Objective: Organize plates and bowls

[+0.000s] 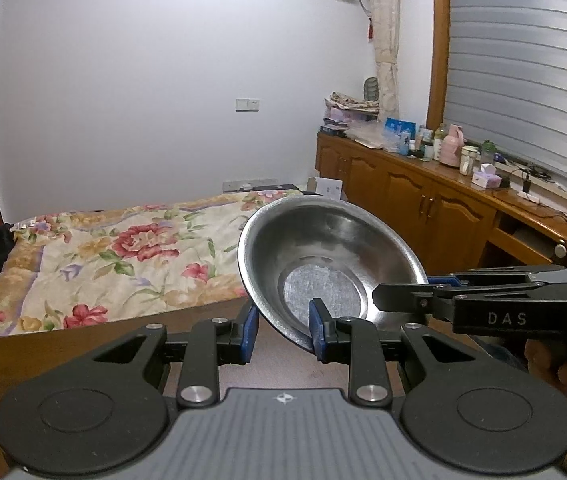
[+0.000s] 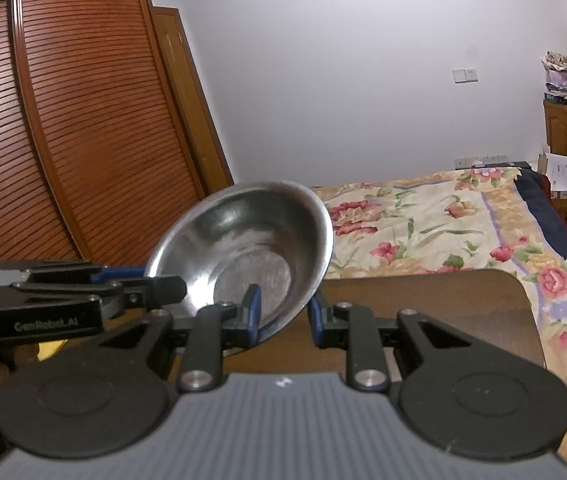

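Bowl (image 1: 323, 256) is steel, empty, and up in the air over the brown table (image 1: 63, 344), tipped so the inside faces both cameras. Both grippers have it at once, which looks kinda funny. The left gripper (image 1: 283, 330) has its blue pads (image 1: 315, 320) clamped across the near rim, one pad inside the bowl and one outside, jaws closed down to just the wall thickness. The right gripper (image 2: 283, 314) does the same thing on its side of the rim; in its own view one blue pad sits inside the bowl and the other against the outside. In the left view it reaches in from the right edge, with a hand (image 1: 555, 364) behind it. Behind all this is a bed (image 1: 95, 248) with a flowery quilt, and a cluttered wooden cabinet (image 1: 423, 192) along the window wall.
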`<state>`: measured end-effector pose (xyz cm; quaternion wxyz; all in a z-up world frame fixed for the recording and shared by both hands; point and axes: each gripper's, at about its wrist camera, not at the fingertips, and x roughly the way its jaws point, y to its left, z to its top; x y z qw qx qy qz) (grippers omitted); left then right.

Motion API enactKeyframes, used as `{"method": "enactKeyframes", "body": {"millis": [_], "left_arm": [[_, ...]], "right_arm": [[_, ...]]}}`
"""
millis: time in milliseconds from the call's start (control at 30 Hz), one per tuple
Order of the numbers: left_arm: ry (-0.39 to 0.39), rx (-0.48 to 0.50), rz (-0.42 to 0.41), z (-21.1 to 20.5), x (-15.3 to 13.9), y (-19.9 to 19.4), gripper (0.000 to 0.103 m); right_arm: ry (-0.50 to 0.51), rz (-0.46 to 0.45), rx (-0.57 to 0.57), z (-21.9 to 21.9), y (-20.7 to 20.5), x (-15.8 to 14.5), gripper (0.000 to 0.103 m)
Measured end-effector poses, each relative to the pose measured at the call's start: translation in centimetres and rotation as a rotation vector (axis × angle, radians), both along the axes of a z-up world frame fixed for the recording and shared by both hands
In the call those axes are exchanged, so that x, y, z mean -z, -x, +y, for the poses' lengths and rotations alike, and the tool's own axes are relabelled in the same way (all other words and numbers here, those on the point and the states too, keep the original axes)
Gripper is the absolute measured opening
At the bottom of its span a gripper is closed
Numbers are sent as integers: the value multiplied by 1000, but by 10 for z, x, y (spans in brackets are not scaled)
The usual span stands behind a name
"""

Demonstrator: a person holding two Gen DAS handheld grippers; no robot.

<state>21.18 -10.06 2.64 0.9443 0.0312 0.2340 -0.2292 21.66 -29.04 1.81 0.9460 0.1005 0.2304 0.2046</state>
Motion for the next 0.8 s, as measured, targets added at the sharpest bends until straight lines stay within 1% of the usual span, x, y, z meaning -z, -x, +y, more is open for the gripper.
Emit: {"method": "enactKeyframes", "body": {"millis": [233, 533, 800], "left_arm": [[-2, 21, 6, 4, 1, 22, 30], [9, 29, 28, 7, 12, 46, 30], [-1, 41, 35, 11, 17, 67, 30]], "right_arm": [[6, 2, 3, 1, 23, 1, 27], [30, 17, -1, 5, 43, 7, 27], [22, 28, -16, 7, 60, 15, 27]]}}
